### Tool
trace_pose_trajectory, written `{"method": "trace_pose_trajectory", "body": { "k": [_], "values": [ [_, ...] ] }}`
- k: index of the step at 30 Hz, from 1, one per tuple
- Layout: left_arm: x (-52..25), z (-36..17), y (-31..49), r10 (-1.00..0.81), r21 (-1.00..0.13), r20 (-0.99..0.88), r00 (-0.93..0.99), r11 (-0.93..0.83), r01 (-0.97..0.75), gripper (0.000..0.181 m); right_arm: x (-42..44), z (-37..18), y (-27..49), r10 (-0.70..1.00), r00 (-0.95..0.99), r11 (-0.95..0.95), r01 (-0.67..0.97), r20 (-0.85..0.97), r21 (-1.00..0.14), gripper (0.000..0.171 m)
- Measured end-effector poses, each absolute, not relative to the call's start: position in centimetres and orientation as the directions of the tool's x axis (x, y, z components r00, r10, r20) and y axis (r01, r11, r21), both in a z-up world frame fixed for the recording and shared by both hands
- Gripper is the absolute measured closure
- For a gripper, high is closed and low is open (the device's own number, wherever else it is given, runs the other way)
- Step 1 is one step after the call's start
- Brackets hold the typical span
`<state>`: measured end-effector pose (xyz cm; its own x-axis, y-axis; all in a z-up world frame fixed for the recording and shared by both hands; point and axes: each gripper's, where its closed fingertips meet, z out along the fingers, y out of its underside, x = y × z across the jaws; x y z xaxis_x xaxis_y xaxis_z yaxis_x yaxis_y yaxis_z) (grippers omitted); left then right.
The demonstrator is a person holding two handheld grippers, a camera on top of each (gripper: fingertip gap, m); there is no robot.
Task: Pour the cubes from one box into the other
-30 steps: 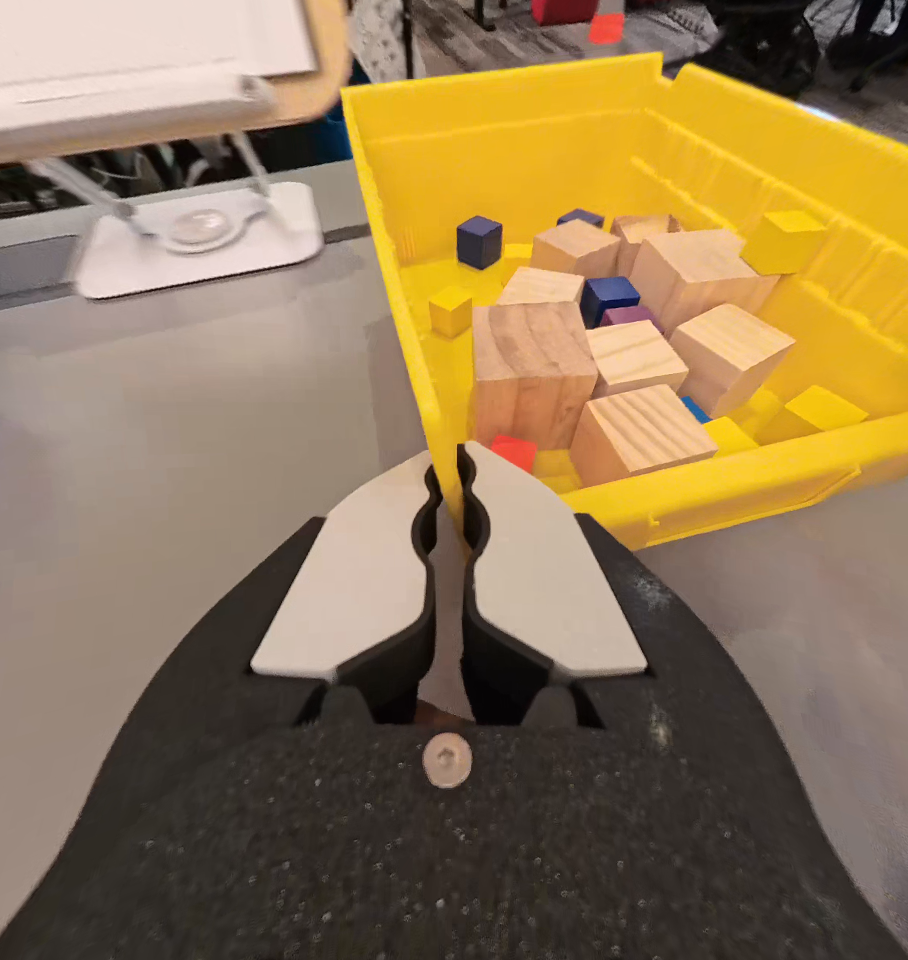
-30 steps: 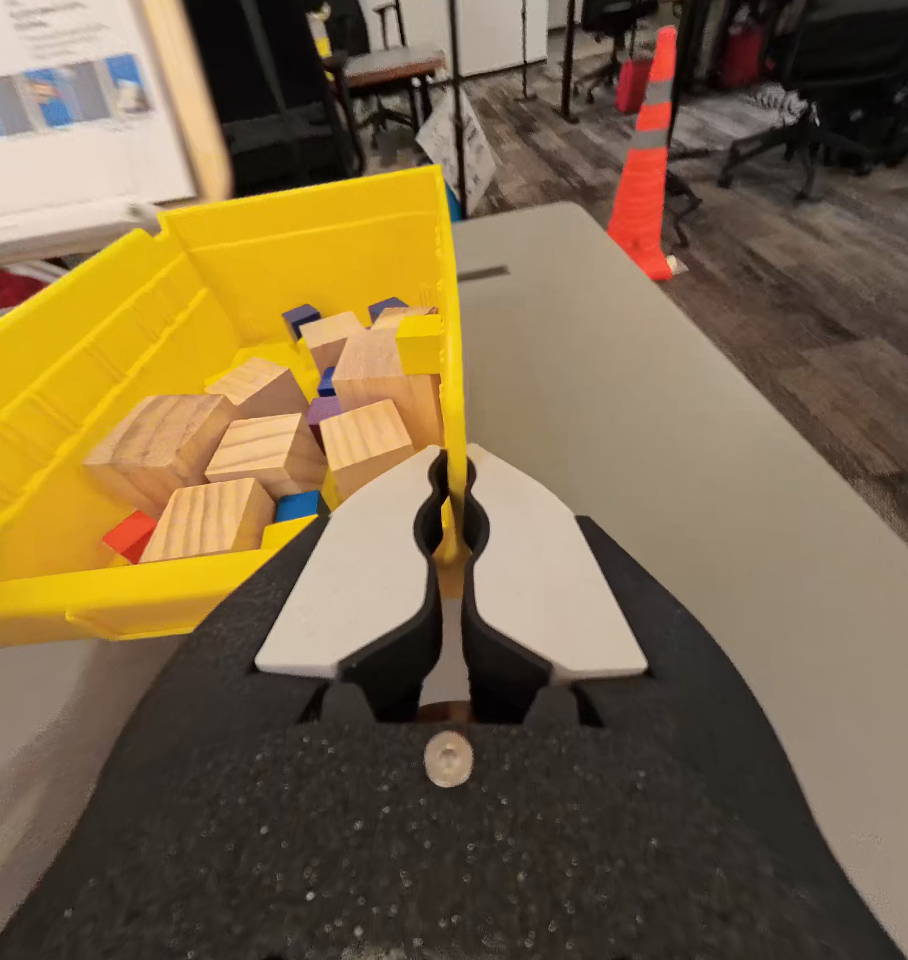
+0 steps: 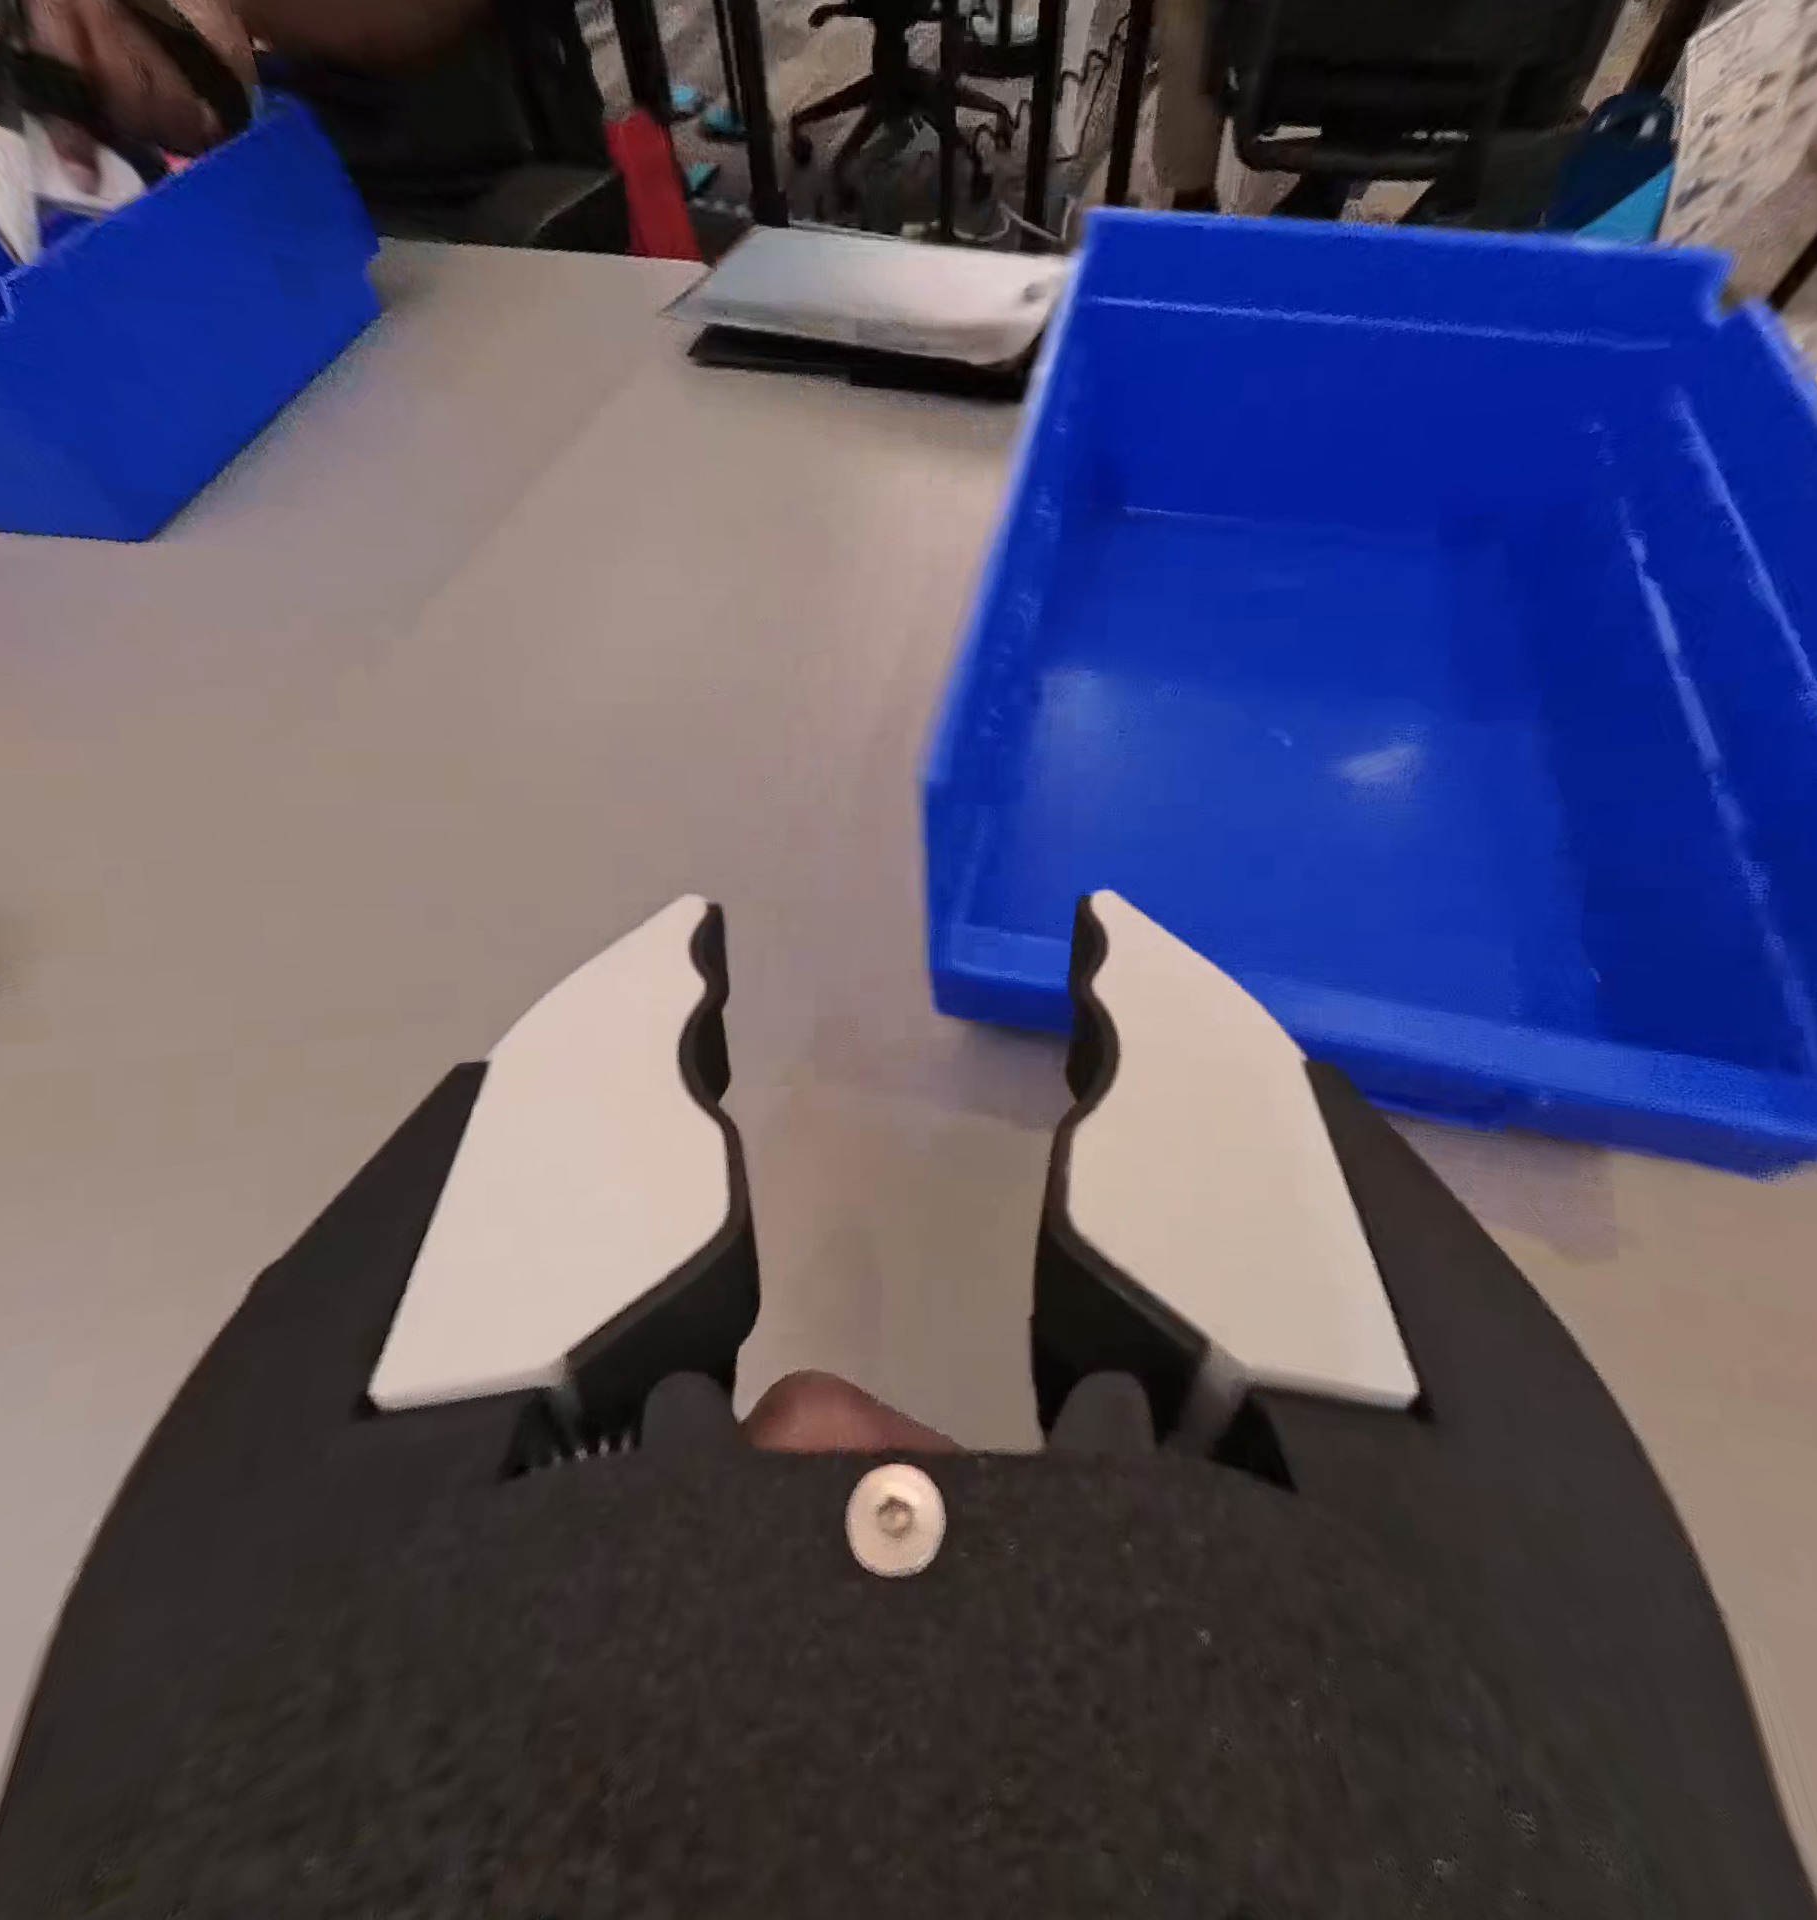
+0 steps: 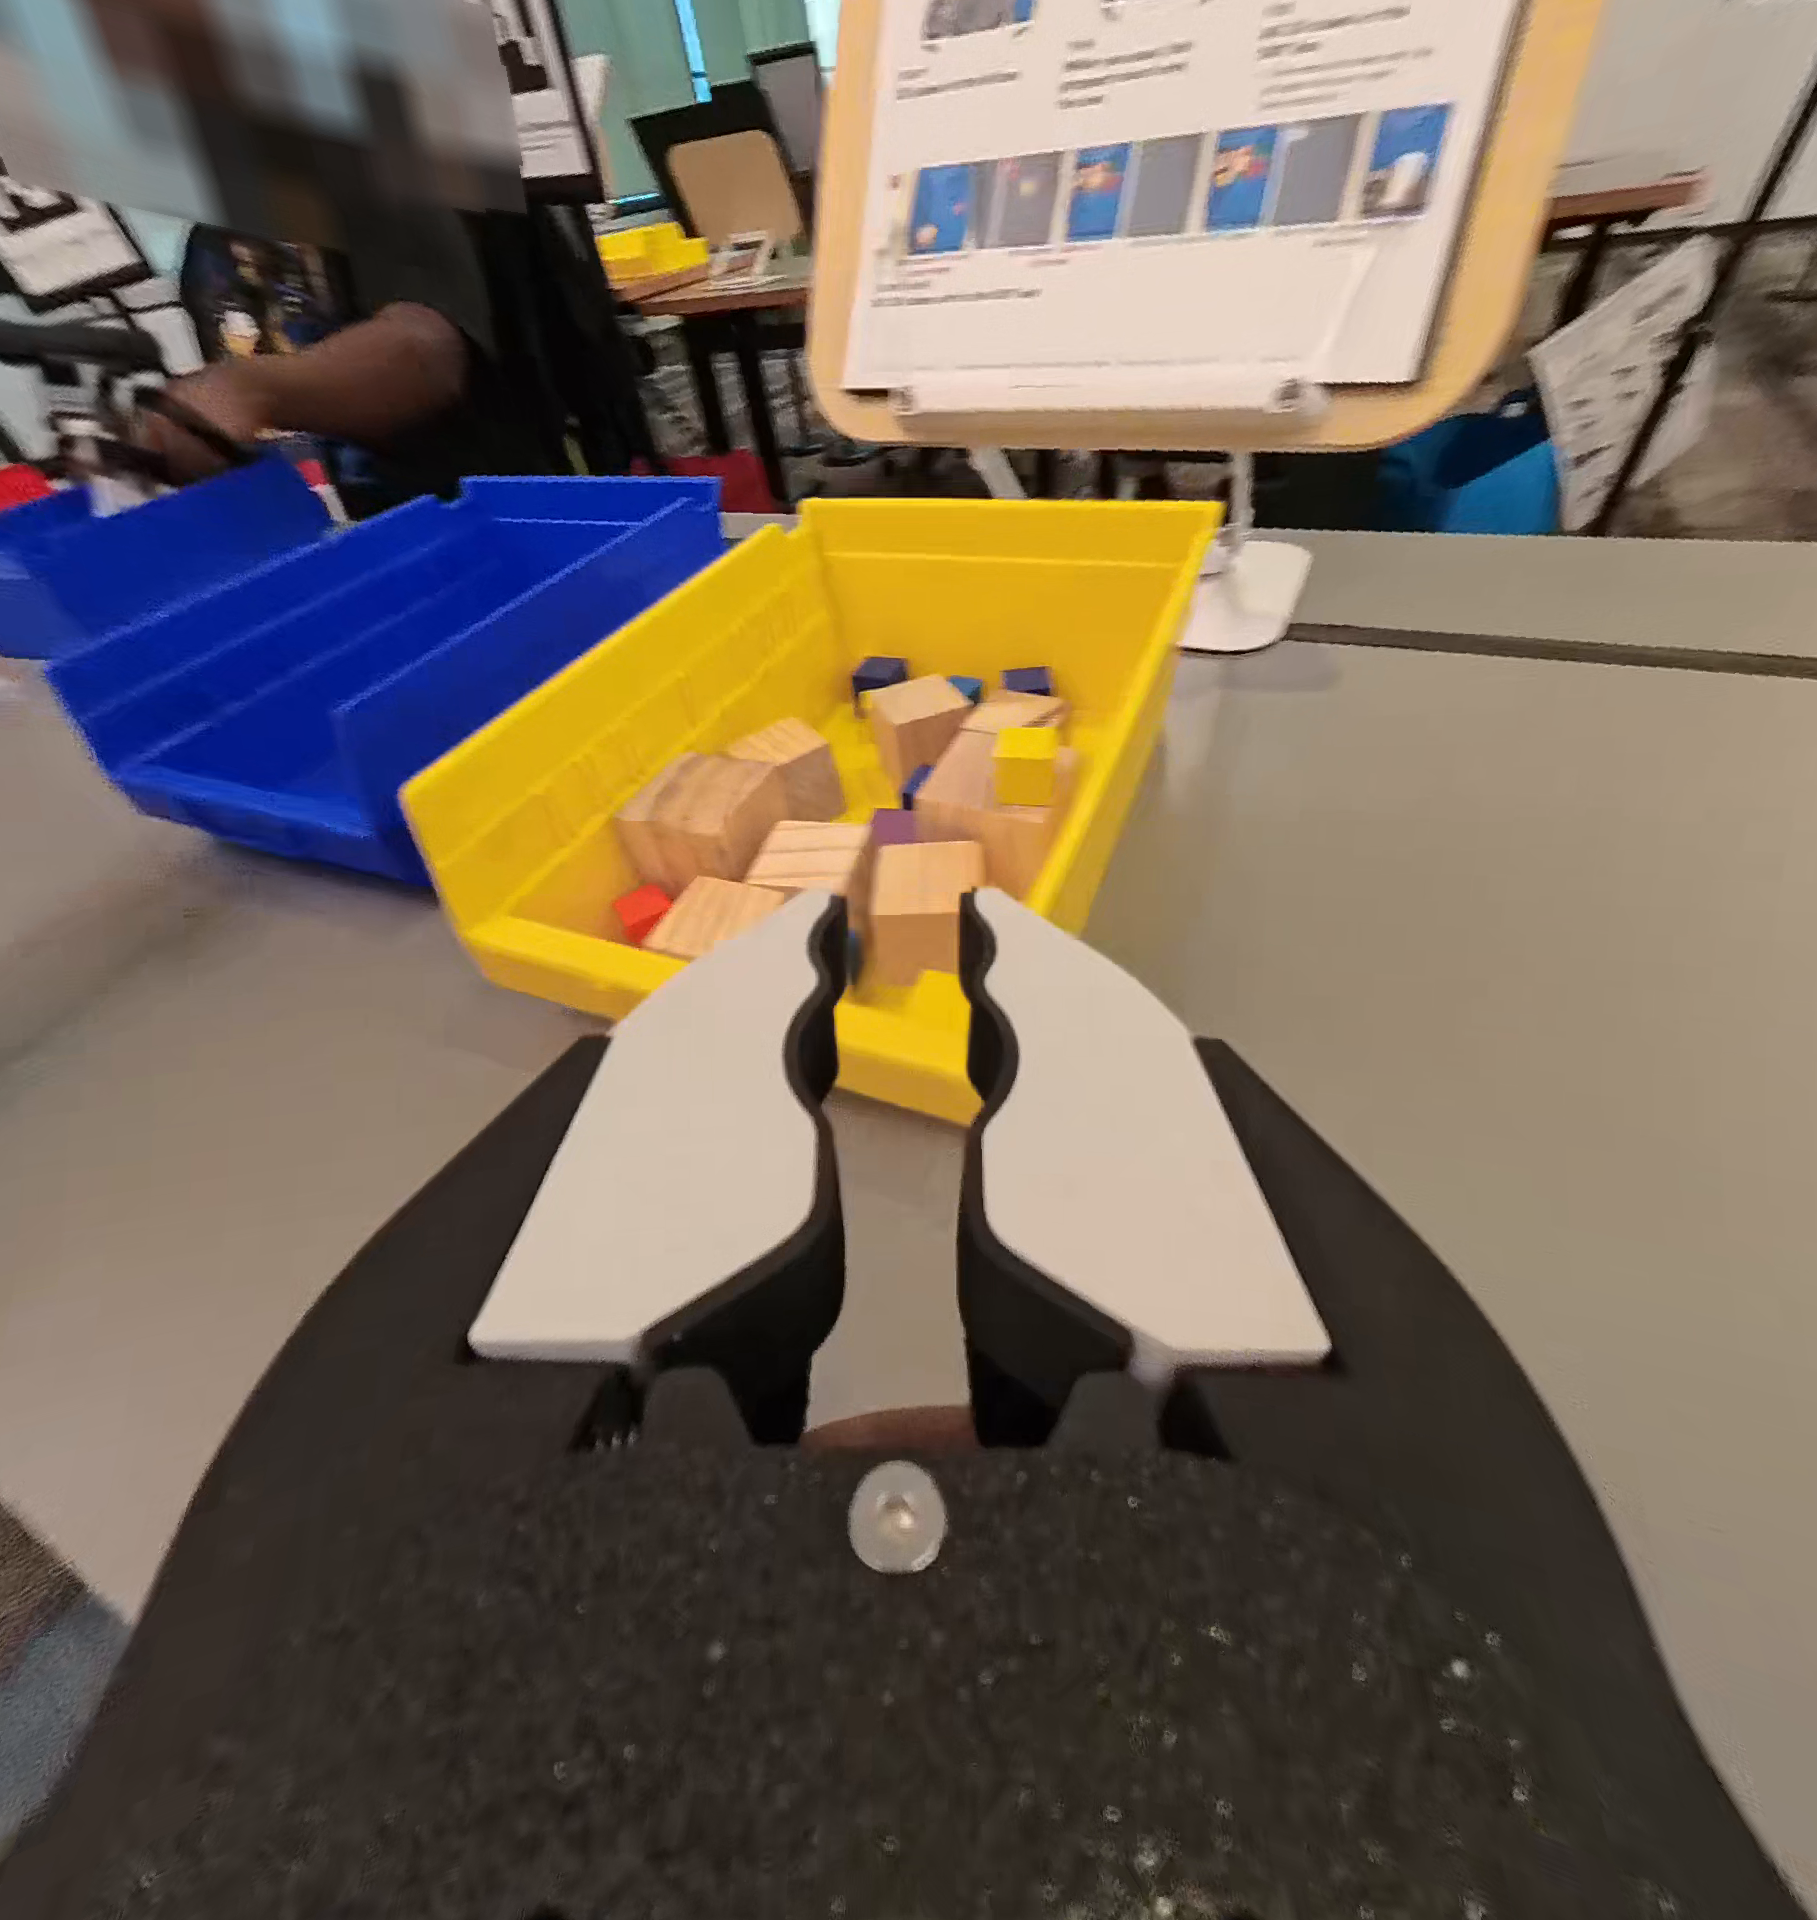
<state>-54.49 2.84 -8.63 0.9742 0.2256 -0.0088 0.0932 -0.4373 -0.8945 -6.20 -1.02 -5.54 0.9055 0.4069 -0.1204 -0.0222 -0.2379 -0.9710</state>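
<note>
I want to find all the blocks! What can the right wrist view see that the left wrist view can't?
Only the right wrist view shows the yellow plastic box holding wooden and coloured cubes, a paper sheet on a wooden stand, and the open right claw.

Only the left wrist view shows the open left claw and a flat grey stack.

Both show the empty blue plastic box on the grey table.

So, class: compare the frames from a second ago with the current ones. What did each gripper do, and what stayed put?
Both grippers let go of the yellow box: each was clamped on a side wall, now both are open and drawn back. The left gripper swung away to face an empty blue box; the right gripper pulled straight back. The cubes remain in the yellow box on the table.
</note>
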Motion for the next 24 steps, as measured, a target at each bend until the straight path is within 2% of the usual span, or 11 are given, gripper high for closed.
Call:
{"method": "trace_pose_trajectory", "body": {
  "k": [3,5,6,7,8,9,13,16,20,23,24],
  "values": [
    [-54.6,-8.7,6.1,0.077,-0.894,0.094,0.993,-0.432,0.119,0.120,-9.6,-6.3,-1.6,0.482,0.872,-0.248,0.042,-0.086,-0.968,0.152],
    [-53.7,-10.9,8.3,0.004,-0.850,0.108,0.994,-0.518,0.095,0.124,-12.3,-7.3,-2.2,0.538,0.841,-0.266,0.114,-0.050,-0.957,0.150],
    [-53.2,-12.0,9.2,-0.022,-0.829,0.102,0.995,-0.554,0.073,0.130,-13.8,-8.0,-2.6,0.571,0.820,-0.285,0.153,-0.040,-0.946,0.148],
    [-53.0,-12.7,9.7,-0.031,-0.824,0.093,0.995,-0.563,0.059,0.157,-15.3,-8.7,-3.1,0.604,0.797,-0.301,0.191,-0.031,-0.934,0.147],
    [-53.1,-12.8,9.8,-0.014,-0.837,0.102,0.995,-0.542,0.078,0.171,-16.9,-9.2,-3.7,0.637,0.770,-0.304,0.225,-0.022,-0.926,0.146],
    [-53.0,-12.8,9.5,-0.008,-0.836,0.156,0.988,-0.534,0.128,0.177,-18.4,-9.6,-4.3,0.664,0.748,-0.300,0.251,-0.012,-0.920,0.144],
    [-53.0,-12.8,5.7,0.060,-0.846,0.122,0.991,-0.515,0.136,0.177,-23.9,-10.7,-6.1,0.691,0.723,-0.282,0.269,0.000,-0.921,0.139],
    [-52.1,-12.8,0.7,0.062,-0.851,0.054,0.997,-0.520,0.079,0.176,-28.3,-11.3,-6.7,0.694,0.720,-0.241,0.242,0.008,-0.940,0.121],
    [-50.9,-12.7,-6.1,0.122,-0.850,0.109,0.986,-0.502,0.156,0.176,-31.3,-11.0,-5.3,0.601,0.783,-0.141,0.300,0.159,-0.944,0.118],
    [-50.2,-12.8,-9.8,0.157,-0.845,0.141,0.978,-0.495,0.201,0.176,-33.3,-12.5,-4.8,0.632,0.775,-0.294,0.260,0.017,-0.920,0.114],
    [-50.1,-12.8,-10.7,0.180,-0.847,0.137,0.974,-0.489,0.209,0.176,-33.8,-13.0,-5.2,0.636,0.767,-0.382,0.213,-0.088,-0.899,0.126]
  ]
}}
